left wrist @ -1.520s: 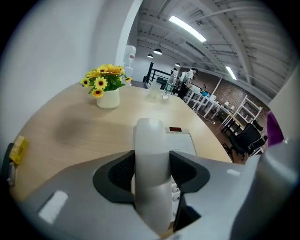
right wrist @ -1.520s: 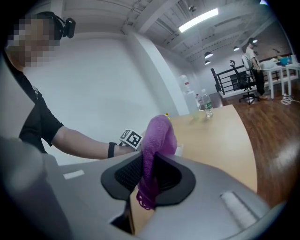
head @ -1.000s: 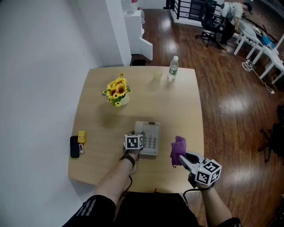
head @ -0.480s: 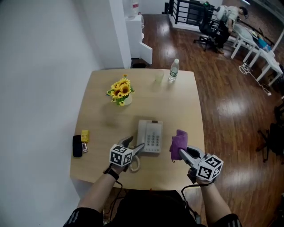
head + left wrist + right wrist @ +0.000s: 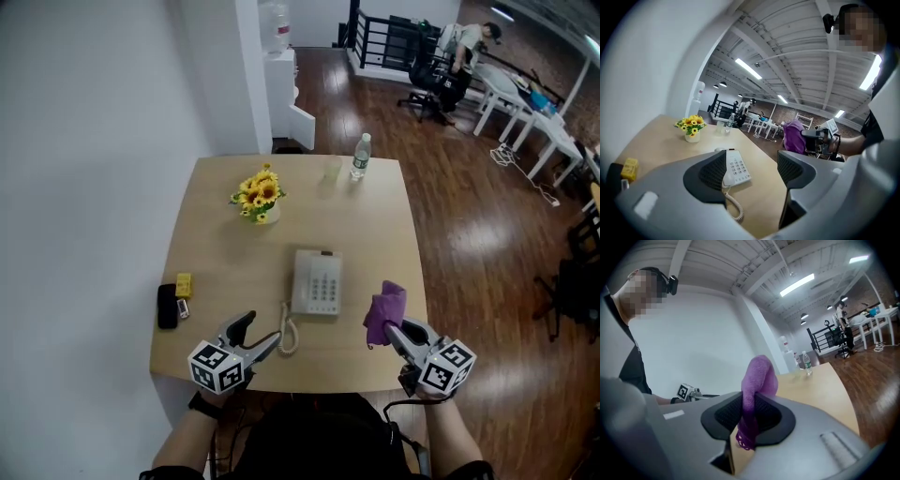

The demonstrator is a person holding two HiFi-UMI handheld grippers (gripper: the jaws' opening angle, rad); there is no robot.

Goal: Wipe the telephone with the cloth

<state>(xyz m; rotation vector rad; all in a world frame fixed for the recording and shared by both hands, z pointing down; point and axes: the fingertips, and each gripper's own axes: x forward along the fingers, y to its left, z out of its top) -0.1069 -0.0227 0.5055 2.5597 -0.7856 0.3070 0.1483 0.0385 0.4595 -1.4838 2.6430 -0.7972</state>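
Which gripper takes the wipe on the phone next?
Right. The right gripper is shut on the purple cloth beside the telephone; the left gripper has just been opening its jaws, nothing between them.

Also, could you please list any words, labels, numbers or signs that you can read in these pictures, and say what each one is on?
Nothing here can be read.
Telephone keys: marks too small to read.
Water bottle label: too small and blurred to read.

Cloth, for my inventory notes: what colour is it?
The cloth is purple, clearest in the right gripper view.
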